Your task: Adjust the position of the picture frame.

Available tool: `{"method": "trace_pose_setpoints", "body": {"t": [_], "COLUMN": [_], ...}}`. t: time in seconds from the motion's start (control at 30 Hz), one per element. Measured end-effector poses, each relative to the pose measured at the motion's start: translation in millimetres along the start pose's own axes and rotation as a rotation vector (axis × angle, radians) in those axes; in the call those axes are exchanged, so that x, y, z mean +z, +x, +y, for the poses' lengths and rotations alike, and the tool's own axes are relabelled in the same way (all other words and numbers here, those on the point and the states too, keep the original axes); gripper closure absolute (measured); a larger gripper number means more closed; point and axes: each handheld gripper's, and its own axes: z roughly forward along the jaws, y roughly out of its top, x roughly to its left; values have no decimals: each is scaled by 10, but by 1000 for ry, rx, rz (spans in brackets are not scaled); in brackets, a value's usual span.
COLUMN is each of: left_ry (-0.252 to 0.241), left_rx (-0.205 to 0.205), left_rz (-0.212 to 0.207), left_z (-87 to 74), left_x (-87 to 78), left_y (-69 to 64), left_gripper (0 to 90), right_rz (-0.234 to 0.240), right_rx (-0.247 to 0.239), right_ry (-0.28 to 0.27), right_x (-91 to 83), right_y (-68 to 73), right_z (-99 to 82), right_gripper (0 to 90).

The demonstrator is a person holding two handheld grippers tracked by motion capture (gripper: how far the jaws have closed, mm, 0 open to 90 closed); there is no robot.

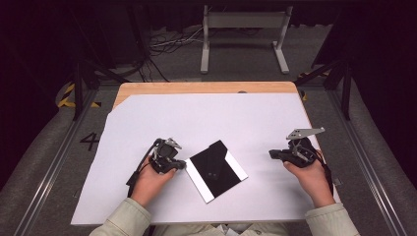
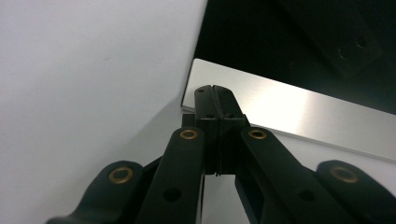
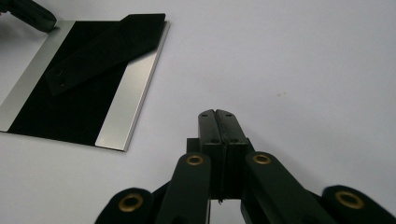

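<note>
black and silver, the square plate [image 1: 216,170] lies flat on the white table sheet [image 1: 206,118], turned like a diamond between your two hands, with a black strip [image 1: 212,156] resting across its dark middle; your left gripper [image 1: 183,165] has its jaws pressed together, empty, the tips at the plate's silver edge [image 2: 289,109]; your right gripper [image 1: 272,154] sits well apart from the plate, jaws likewise closed on nothing, aimed across bare sheet.
</note>
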Motion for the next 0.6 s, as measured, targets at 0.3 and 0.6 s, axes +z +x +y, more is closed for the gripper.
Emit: {"method": "trace_pose_setpoints", "body": {"t": [0.3,0.6], "left_ry": [-60,-131], "left_rx": [-51,-122], "left_rz": [7,-32], "left_z": [5,141], "left_x": [55,209], "left_y": [14,59], "left_gripper": [900,900], "right_rz": [-1,11], "right_rx": [5,2], "right_ry": [2,4], "right_x": [-8,9], "right_y": [-7,4], "right_z": [-33,-32], "right_gripper": [900,900]}}
